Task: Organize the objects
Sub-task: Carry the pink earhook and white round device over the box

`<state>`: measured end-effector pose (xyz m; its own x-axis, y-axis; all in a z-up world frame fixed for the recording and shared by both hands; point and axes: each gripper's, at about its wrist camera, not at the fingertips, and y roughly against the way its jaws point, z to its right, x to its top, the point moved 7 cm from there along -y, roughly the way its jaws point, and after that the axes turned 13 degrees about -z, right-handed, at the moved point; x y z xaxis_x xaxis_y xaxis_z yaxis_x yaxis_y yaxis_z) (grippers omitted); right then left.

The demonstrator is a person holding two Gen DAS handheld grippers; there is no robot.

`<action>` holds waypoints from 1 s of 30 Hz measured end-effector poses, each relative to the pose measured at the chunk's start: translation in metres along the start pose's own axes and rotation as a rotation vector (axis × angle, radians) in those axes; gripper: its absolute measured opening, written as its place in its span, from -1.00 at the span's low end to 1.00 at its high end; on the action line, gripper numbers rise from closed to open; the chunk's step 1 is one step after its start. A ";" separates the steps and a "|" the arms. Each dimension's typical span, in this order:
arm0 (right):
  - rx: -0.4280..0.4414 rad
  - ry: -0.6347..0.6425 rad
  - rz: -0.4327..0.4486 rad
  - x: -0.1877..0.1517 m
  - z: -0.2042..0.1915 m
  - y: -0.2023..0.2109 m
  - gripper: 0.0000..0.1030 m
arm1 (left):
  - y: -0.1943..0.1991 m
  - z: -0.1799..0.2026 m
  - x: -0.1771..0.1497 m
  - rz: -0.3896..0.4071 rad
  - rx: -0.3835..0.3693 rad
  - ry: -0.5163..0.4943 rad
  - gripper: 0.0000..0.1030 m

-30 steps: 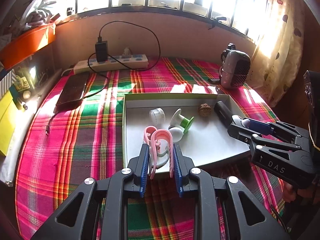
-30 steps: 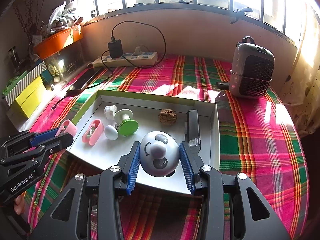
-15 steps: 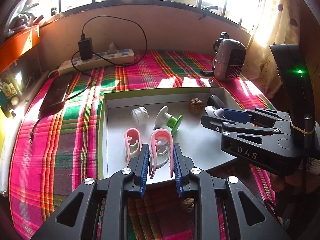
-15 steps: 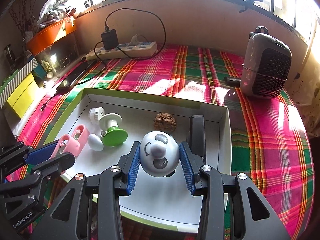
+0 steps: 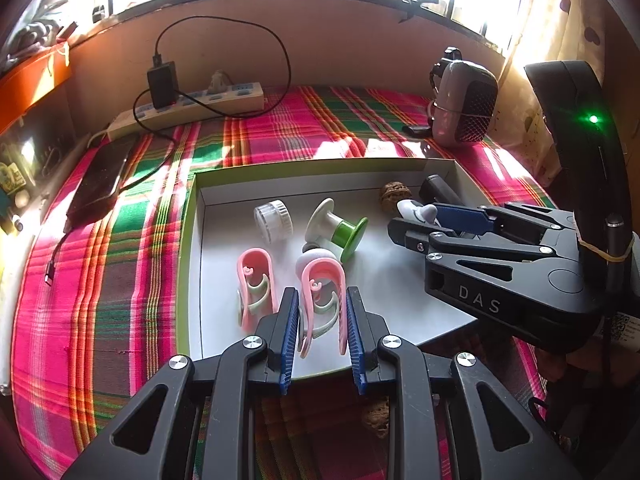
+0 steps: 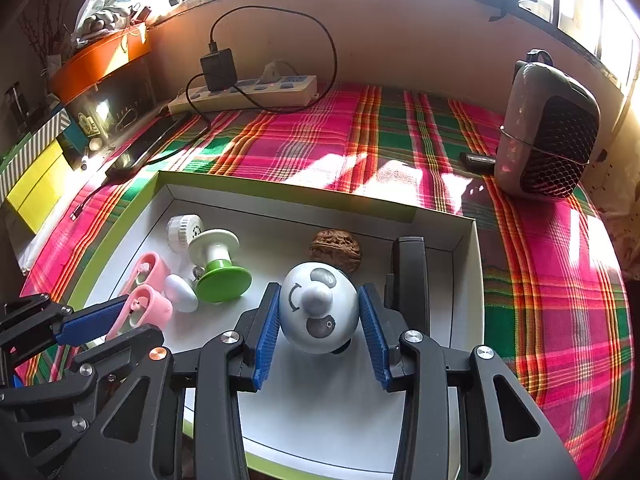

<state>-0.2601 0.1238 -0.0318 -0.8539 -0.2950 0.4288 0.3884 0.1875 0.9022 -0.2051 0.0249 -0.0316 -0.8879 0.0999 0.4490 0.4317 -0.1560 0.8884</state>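
Observation:
My left gripper (image 5: 322,320) is shut on a pink clip (image 5: 323,292), held low over the near left part of the white tray (image 5: 188,240). A second pink clip (image 5: 256,280) lies in the tray just to its left. My right gripper (image 6: 320,320) is shut on a white ball with a panda face (image 6: 318,308), above the tray's near right part. The tray also holds a white and green spool (image 6: 218,264), a white egg shape (image 6: 180,292), a small round white cap (image 6: 184,230), a walnut (image 6: 336,248) and a black bar (image 6: 408,276).
The tray sits on a pink and green plaid cloth (image 6: 320,148). At the back lie a power strip (image 6: 248,92) with a charger and a phone (image 5: 100,184); a grey mesh-fronted device (image 6: 548,132) stands at the right. Another walnut (image 5: 376,416) lies on the cloth under my left gripper.
Both grippers have moved forward and down over the tray, each still holding its object. The held pink clip now hangs beside the one lying in the tray.

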 end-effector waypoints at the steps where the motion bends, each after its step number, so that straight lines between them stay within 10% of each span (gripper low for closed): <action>1: -0.001 0.001 -0.001 0.000 0.000 -0.001 -0.21 | -0.001 0.000 0.000 -0.003 0.001 -0.001 -0.59; 30: -0.028 0.023 0.003 0.000 -0.004 -0.007 -0.21 | -0.010 -0.003 0.000 -0.023 -0.011 0.021 -0.58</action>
<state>-0.2609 0.1190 -0.0377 -0.8448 -0.3160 0.4318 0.4004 0.1620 0.9019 -0.2103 0.0239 -0.0410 -0.9009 0.0828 0.4261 0.4093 -0.1643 0.8975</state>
